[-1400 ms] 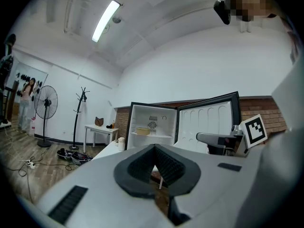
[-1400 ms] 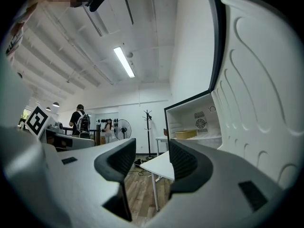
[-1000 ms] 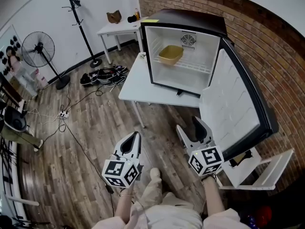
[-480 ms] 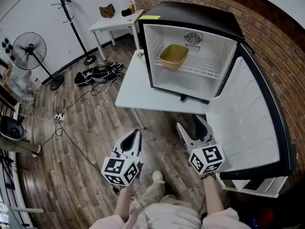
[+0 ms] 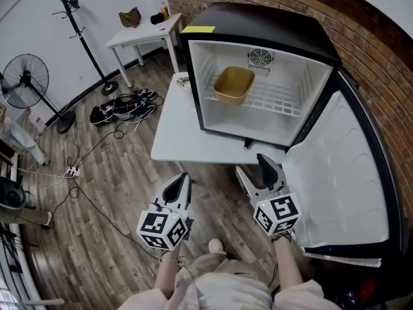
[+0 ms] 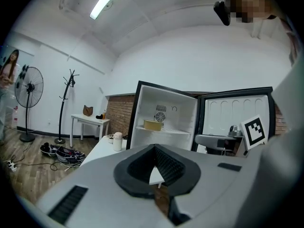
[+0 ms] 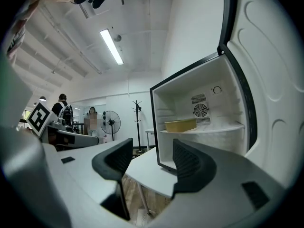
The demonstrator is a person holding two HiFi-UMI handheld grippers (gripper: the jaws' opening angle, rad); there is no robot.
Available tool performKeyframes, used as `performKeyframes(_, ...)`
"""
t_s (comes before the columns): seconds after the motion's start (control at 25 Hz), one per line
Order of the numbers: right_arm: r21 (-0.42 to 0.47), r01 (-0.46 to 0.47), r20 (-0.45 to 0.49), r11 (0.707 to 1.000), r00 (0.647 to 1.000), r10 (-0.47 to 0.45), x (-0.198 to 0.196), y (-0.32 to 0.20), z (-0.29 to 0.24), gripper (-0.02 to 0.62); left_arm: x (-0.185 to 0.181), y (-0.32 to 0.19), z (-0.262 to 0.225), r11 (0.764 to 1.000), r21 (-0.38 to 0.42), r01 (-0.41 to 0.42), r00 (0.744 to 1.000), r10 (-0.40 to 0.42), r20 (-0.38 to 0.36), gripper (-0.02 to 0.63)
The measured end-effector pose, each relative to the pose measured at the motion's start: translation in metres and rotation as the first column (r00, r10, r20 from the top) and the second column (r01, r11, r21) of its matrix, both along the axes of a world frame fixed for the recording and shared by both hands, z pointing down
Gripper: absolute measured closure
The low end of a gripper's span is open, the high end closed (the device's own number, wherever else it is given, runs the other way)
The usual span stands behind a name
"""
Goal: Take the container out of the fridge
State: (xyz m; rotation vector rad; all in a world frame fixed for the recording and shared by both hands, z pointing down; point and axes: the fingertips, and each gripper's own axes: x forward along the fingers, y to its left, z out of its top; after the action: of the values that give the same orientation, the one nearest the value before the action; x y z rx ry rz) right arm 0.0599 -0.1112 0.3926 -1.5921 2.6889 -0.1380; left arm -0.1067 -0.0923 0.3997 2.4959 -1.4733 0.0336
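A shallow yellow container (image 5: 233, 84) sits on the wire shelf of the open black mini fridge (image 5: 258, 31), which stands on a white table (image 5: 174, 141). It also shows in the left gripper view as the yellow container (image 6: 153, 124) and in the right gripper view as the yellow container (image 7: 180, 125). The fridge door (image 5: 342, 173) hangs wide open at the right. Both grippers are held low before the table, well short of the fridge. My left gripper (image 5: 181, 181) (image 6: 153, 148) is shut and holds nothing. The right gripper (image 5: 253, 168) (image 7: 149, 156) is open and empty, close to the door's inner face.
A small white bottle (image 6: 117, 141) stands on the table left of the fridge. A coat stand (image 5: 84, 44), a fan (image 5: 26, 82), a second white table (image 5: 145, 31), and shoes and cables (image 5: 122, 105) on the wooden floor are at the left. People (image 7: 61, 110) stand far off.
The fridge and table have come nearer and lower in the head view as the person steps forward. Both grippers keep their pose, left shut and right open.
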Motion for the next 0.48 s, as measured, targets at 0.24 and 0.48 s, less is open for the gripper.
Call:
performKeyframes(0.24, 0.024, -0.017, -0.030, 1.000, 0.999, 0.018, -0.008, -0.013, -0.002, 0.347, -0.003, -0.020, 0.001, 0.999, 0.008, -0.033, 0.999, 0.033, 0.004, 0.614)
performKeyframes(0.48, 0.024, -0.031, -0.052, 0.999, 0.998, 0.032, -0.007, -0.018, -0.005, 0.347, -0.006, -0.027, 0.004, 0.999, -0.006, -0.047, 0.999, 0.047, -0.001, 0.614)
